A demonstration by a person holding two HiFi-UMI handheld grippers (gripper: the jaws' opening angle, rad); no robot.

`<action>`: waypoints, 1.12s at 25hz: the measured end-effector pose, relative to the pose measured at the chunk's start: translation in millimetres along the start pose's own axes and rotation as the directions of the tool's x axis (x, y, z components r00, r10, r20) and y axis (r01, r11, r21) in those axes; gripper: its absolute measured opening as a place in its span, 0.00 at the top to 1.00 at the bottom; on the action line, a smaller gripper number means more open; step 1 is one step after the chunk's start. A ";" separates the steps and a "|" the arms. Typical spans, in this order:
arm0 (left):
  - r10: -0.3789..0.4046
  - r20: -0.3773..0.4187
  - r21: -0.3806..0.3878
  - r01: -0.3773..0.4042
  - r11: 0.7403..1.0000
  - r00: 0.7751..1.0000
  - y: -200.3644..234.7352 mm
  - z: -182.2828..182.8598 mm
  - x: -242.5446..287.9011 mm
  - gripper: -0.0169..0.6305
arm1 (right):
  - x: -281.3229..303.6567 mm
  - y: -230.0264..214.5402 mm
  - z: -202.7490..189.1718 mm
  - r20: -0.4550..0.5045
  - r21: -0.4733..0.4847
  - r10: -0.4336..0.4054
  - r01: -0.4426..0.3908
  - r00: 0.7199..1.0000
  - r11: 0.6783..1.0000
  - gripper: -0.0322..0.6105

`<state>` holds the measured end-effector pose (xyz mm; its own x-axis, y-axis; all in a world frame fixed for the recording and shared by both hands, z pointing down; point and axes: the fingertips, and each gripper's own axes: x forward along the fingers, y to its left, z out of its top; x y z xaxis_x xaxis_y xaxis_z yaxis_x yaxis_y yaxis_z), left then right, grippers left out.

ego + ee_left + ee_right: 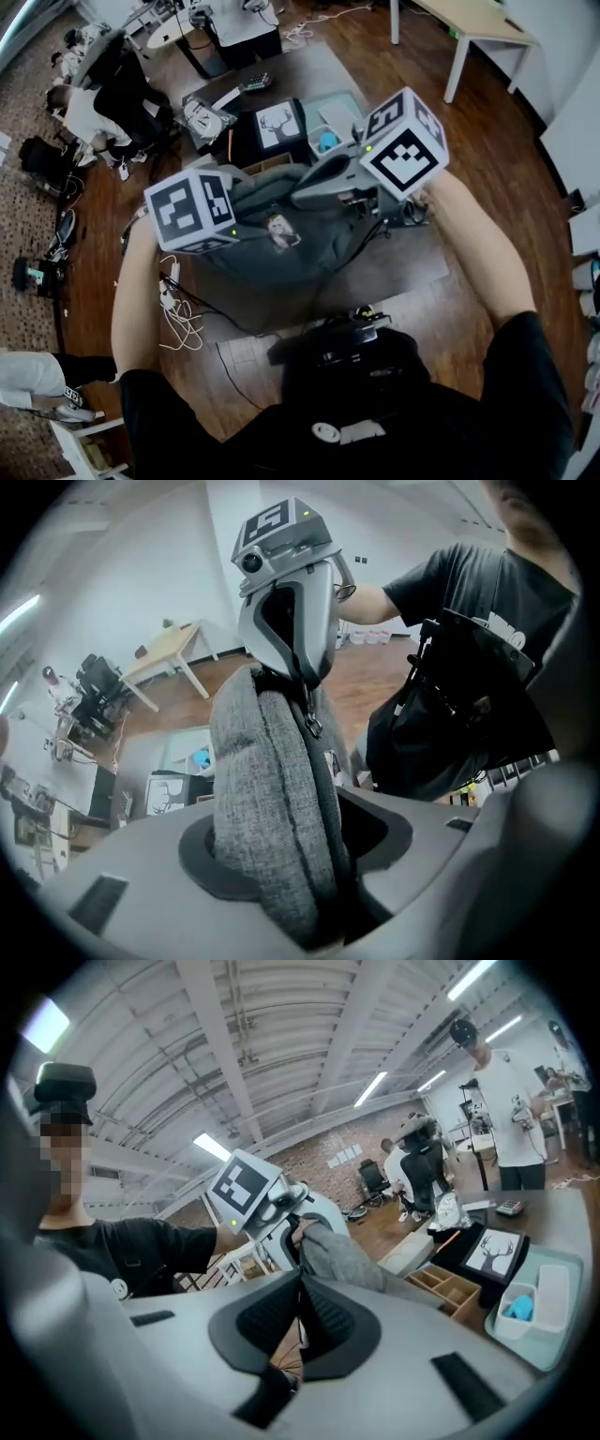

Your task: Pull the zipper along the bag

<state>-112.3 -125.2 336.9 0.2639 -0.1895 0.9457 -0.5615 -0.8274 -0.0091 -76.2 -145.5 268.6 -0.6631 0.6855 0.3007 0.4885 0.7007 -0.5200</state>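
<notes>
left claw (300, 847) is clamped on a fold of the bag (262, 761). right claw (300, 1286) is pressed together at the bag's edge, zipper pull (312, 727) dangling just under it; what it pinches is hidden.

You will find no word, number or brand name clear enough to read in any view. The white cube with black square markers at the head view's left (190, 211) and its twin at the right (403, 141) carry coded patterns, not letters. The black-framed white picture (278, 125) on the table shows a stag's head silhouette without a caption. The small rectangular tag (281, 232) on the grey fabric bag (272, 258) is too small to read. The white print (349, 432) on your black T-shirt is too blurred to read.
</notes>
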 end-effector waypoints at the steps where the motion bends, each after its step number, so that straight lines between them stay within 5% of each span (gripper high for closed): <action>1: -0.009 0.002 0.000 0.009 1.000 1.000 0.0 0.4 -0.6 0.63 | -6.6 -3.5 -2.5 0.008 0.013 0.002 -0.002 1.000 1.000 0.93; 12: -0.063 0.030 0.004 0.063 0.998 0.998 6.6 -10.9 2.9 0.64 | -70.2 -58.1 -71.3 0.159 0.234 -0.020 -0.018 0.987 0.972 0.93; 17: -0.022 0.088 0.032 0.020 0.999 0.996 12.1 -8.8 -1.2 0.60 | -77.3 -49.5 -61.4 0.280 0.142 -0.046 0.006 0.959 0.990 0.92; 19: 0.016 0.137 0.024 -0.019 1.000 0.990 14.8 -10.1 -7.4 0.59 | -99.0 -41.4 -33.8 0.422 0.070 -0.098 0.075 0.901 0.995 0.90; 22: 0.056 0.263 0.010 -0.061 0.998 0.963 14.9 -8.4 -21.7 0.55 | -135.8 -7.8 21.2 0.670 -0.043 -0.154 0.245 0.726 0.969 0.83; 23: 0.066 0.298 0.013 -0.073 0.997 0.952 14.6 -7.0 -26.9 0.55 | -134.1 5.2 32.9 0.704 -0.071 -0.163 0.297 0.692 0.952 0.82; 26: 0.114 0.366 0.007 -0.125 0.992 0.924 16.8 -5.3 -43.2 0.53 | -99.4 26.7 47.0 0.704 -0.143 -0.233 0.456 0.670 0.878 0.83; 28: 0.170 0.436 -0.025 -0.177 0.984 0.884 22.2 -3.1 -58.3 0.52 | -73.5 33.1 45.9 0.688 -0.180 -0.277 0.527 0.671 0.830 0.83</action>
<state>-142.6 -130.9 282.6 0.4794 -0.5386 0.6929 -0.6185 -0.7675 -0.1686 -37.4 -181.7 192.6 -0.9703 0.1295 -0.2043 0.1579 0.9789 -0.1296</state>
